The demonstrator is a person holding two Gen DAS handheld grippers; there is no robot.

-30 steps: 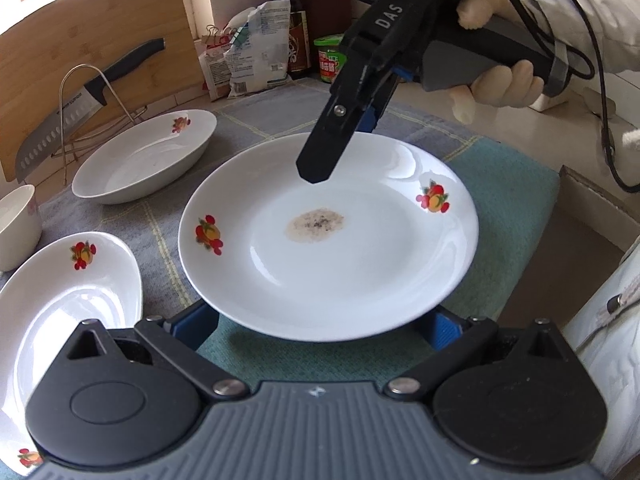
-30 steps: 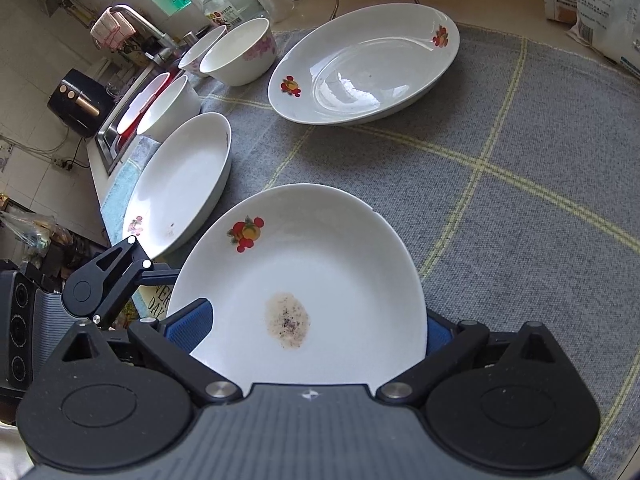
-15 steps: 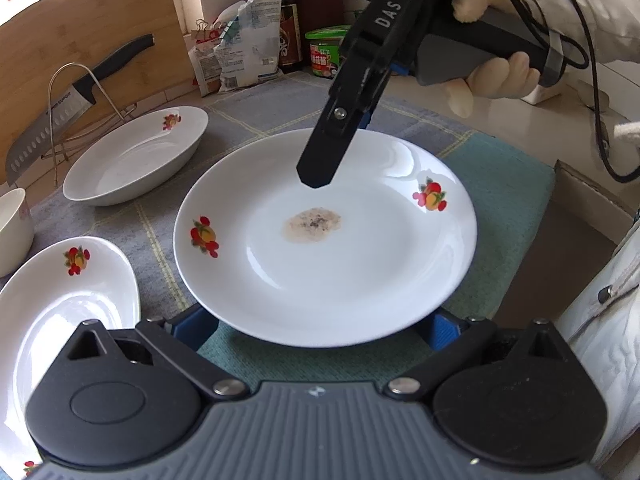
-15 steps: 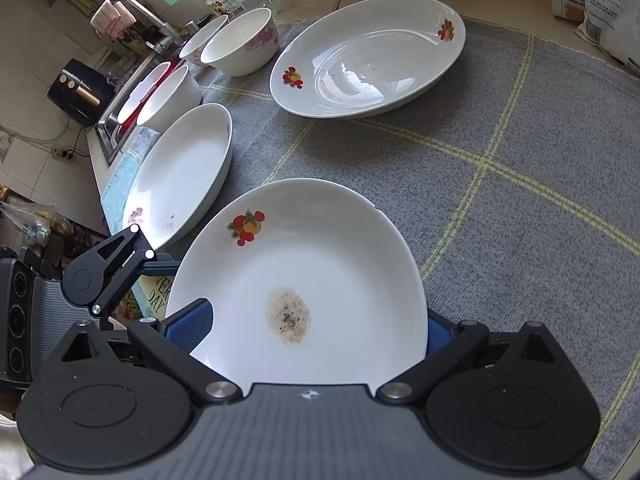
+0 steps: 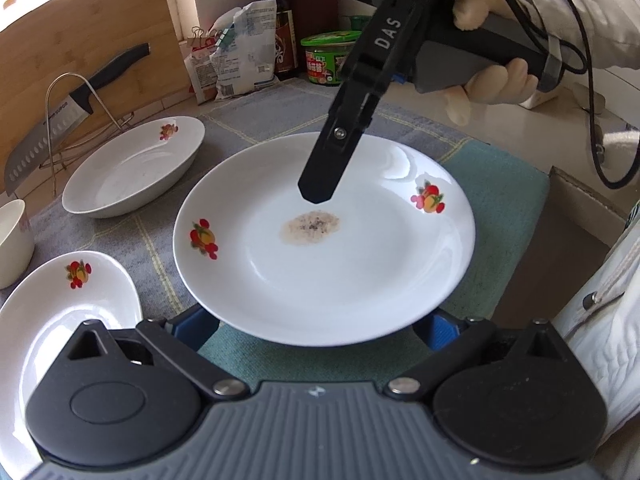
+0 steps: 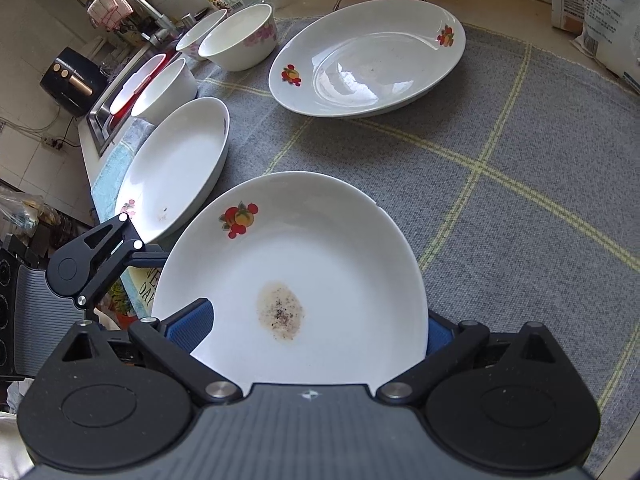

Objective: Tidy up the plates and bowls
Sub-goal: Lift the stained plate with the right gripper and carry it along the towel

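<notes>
Left wrist view: the soiled plate [image 5: 320, 280] is seen over the green cloth [image 5: 500, 208]. Its 6 o'clock rim lies between the left gripper [image 5: 316, 322], whose wide jaws have just been closing. The right gripper [image 6: 314, 330] is spread above. Being glazed, slippery and brittle, it is best pinched at the rim.

I see a glossy white glazed plate [image 5: 340, 280] on a matt grey woven cloth [image 6: 520, 200], near a wooden board [image 5: 80, 52].

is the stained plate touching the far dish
Apart: the right wrist view shows grey cloth between the stained plate and the far dish.
</notes>
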